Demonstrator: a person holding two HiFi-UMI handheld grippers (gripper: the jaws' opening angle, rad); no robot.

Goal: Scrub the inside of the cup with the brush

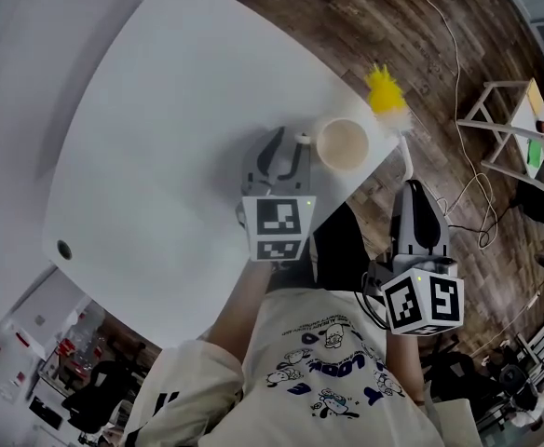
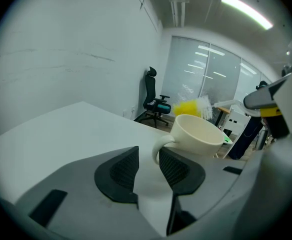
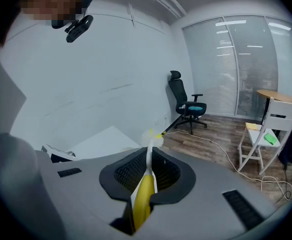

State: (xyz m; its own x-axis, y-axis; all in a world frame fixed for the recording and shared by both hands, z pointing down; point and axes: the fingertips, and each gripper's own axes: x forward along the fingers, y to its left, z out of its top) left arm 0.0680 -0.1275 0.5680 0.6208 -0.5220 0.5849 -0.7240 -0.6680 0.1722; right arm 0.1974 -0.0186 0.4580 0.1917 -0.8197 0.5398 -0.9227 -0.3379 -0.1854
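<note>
Cream cup (image 1: 343, 144) stands at the tabletop's (image 1: 160, 156) right edge, its handle at the released left claw (image 1: 289, 149). The right claw (image 1: 408, 192) clenches the yellow brush (image 1: 385, 91) over the wooden floor (image 1: 421, 54).

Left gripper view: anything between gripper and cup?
Nothing but bare table. That view shows the handle of the cup already at the tips of the left gripper's open jaws.

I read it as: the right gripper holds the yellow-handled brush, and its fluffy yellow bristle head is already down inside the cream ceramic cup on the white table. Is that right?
Not quite. The right gripper does hold the yellow-handled brush, but its fluffy yellow bristle head is outside the cream ceramic cup, beside its rim, as the head view shows. The cup stands empty on the white table.
</note>
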